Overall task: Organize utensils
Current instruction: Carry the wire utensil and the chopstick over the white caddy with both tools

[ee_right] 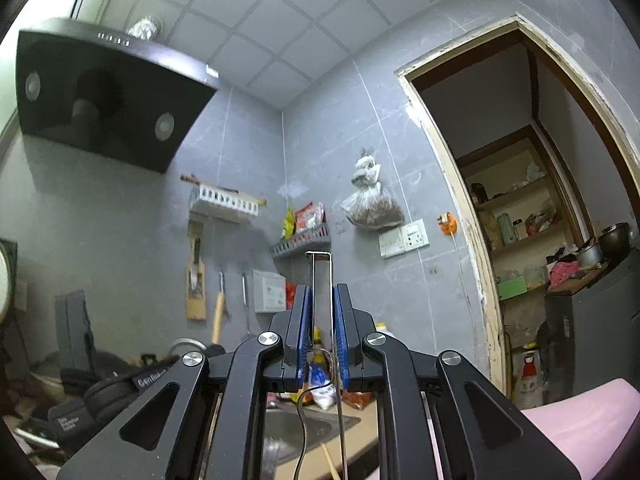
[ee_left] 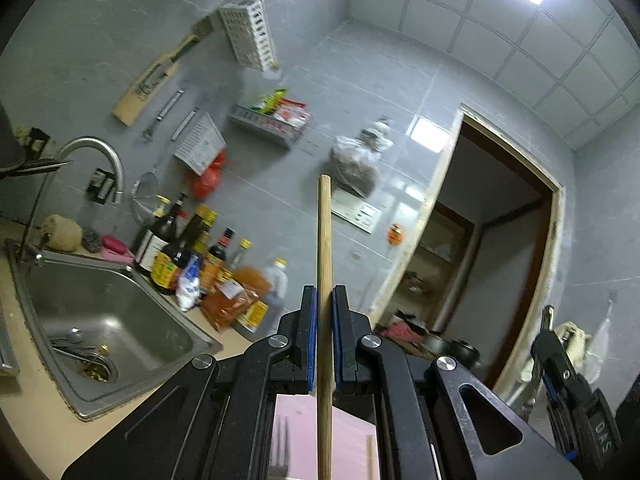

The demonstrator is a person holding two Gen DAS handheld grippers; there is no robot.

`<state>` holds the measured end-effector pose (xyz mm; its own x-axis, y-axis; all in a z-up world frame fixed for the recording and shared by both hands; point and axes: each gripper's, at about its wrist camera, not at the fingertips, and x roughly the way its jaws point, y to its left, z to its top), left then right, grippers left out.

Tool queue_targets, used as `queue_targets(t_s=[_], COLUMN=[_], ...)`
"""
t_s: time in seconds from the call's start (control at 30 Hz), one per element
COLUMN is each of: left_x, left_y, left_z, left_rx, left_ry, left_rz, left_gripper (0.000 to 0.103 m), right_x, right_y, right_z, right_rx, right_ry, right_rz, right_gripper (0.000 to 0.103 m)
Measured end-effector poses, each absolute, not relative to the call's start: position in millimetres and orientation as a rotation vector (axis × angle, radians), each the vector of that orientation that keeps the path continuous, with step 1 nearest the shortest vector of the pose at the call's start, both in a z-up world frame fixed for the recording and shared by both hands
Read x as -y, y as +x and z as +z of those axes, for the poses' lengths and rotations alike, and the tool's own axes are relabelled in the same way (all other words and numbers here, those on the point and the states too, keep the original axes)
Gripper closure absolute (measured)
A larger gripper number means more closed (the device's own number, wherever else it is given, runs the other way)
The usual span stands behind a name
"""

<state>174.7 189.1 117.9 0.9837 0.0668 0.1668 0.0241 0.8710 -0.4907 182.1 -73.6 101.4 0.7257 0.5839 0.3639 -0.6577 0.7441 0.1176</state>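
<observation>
My left gripper (ee_left: 324, 292) is shut on a long wooden stick (ee_left: 323, 240), the handle of a utensil, which stands upright between the blue pads and reaches up in front of the grey tiled wall. My right gripper (ee_right: 321, 290) is shut on a thin metal wire handle (ee_right: 320, 276), a looped steel utensil whose wires run down past the fingers. The right gripper also shows at the right edge of the left wrist view (ee_left: 560, 364). A pink surface (ee_left: 296, 436) lies below the left gripper and also shows in the right wrist view (ee_right: 580, 420).
A steel sink (ee_left: 100, 320) with a curved tap (ee_left: 100, 156) is at left, with several sauce bottles (ee_left: 188, 248) beside it. White wall racks (ee_left: 250, 34), a grey shelf (ee_right: 300, 244), a hanging bag (ee_right: 370, 204), a black range hood (ee_right: 104, 96) and an open doorway (ee_right: 532, 200) surround the area.
</observation>
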Motion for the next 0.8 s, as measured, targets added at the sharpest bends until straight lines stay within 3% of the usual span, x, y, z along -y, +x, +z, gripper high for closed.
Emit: queue_targets(t_s=[0.57, 0.8], left_x=[-191.2, -203.7], left_y=[186.6, 188.9], left_z=[96.7, 89.7], left_rx=[0.226, 0.211], left_ry=[-0.538, -0.598], left_rz=[0.102, 0.094], left_gripper=[0.098, 0.098], right_x=[59.5, 48.3], right_y=[161.1, 166.8], right_z=[90.4, 86.6], right_rx=[0.448, 0.396], right_ry=[0.126, 0.131], right_rz=[0.67, 0.752], right_gripper=[0.093, 0.093])
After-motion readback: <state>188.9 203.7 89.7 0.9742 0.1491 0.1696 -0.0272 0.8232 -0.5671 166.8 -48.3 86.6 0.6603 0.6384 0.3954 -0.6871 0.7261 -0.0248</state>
